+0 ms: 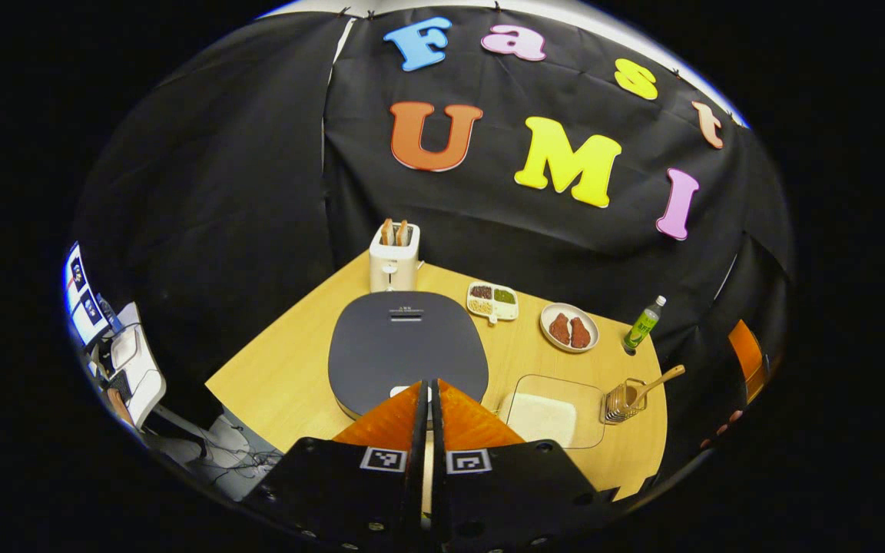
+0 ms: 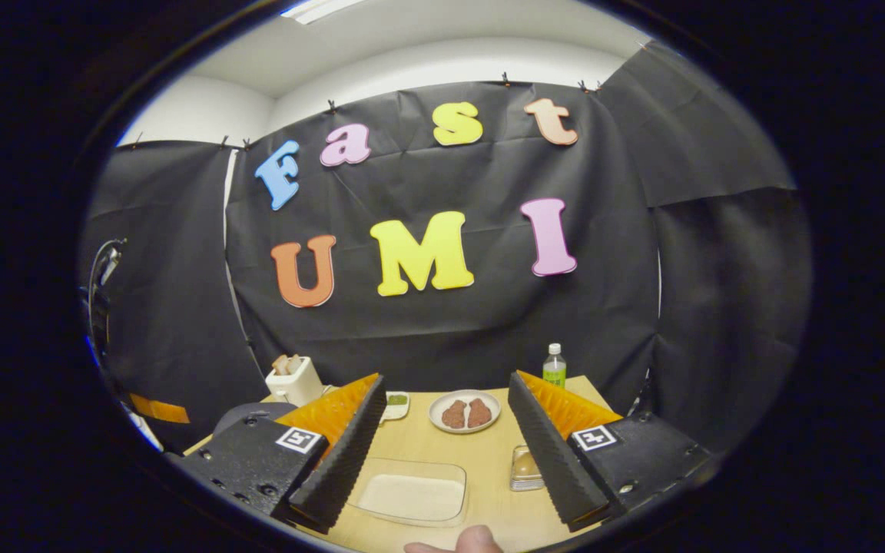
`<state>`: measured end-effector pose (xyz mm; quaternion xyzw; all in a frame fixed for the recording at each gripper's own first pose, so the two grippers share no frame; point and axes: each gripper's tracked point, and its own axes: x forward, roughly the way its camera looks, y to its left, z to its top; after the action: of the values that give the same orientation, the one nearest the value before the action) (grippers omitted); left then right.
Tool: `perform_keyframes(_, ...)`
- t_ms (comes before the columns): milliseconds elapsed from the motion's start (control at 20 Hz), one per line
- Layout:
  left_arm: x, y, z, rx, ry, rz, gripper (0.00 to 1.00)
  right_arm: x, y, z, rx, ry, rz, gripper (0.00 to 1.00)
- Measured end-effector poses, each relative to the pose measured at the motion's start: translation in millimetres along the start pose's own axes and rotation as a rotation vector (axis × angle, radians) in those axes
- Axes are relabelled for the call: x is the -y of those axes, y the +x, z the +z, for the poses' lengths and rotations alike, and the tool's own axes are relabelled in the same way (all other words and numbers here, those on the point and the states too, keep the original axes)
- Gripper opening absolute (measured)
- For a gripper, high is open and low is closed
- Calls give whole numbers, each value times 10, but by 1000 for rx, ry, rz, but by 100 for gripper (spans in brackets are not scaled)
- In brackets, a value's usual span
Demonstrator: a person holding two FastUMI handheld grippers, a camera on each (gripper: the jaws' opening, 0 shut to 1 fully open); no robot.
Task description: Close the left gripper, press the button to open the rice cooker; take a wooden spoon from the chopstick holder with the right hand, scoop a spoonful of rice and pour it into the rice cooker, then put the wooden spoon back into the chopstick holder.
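In the left gripper view, the dark grey rice cooker sits with its lid down on the wooden table. My left gripper is shut, its tips hovering over the cooker's front edge where a white button peeks out. To the right lie a clear tray of rice and a wire chopstick holder with a wooden spoon leaning out of it. In the right gripper view, my right gripper stands open and empty above the rice tray, with the holder by its right finger.
A white toaster with bread stands behind the cooker. A divided dish of grains, a plate with two brown pieces and a green bottle line the table's far side. A fingertip shows at the bottom of the right gripper view.
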<state>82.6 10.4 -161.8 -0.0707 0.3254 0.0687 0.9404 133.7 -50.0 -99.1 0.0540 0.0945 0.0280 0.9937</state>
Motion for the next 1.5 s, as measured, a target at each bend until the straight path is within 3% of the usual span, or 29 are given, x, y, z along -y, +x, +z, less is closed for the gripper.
perform_keyframes(200, -6, 338, -120, -94, -25, -17, 5, 175, 147, -95, -20, 1, -13, 100)
perform_keyframes(250, -13, 217, -130, -111, -39, -28, 0, 244, 175, -119, -26, -2, -22, 100)
perform_keyframes(500, -98, 755, -310, -223, -74, -14, 0, 562, 225, -211, -51, 10, -71, 100)
perform_keyframes(850, -223, 1061, -504, -306, -148, 11, 0, 915, 255, -259, -72, 4, -136, 99)
perform_keyframes(1300, -254, 1075, -624, -341, -214, -19, 0, 946, 191, -363, -85, 9, -145, 99)
perform_keyframes(1500, -252, 1048, -514, -310, -256, -34, 0, 998, 59, -222, -51, -17, -161, 99)
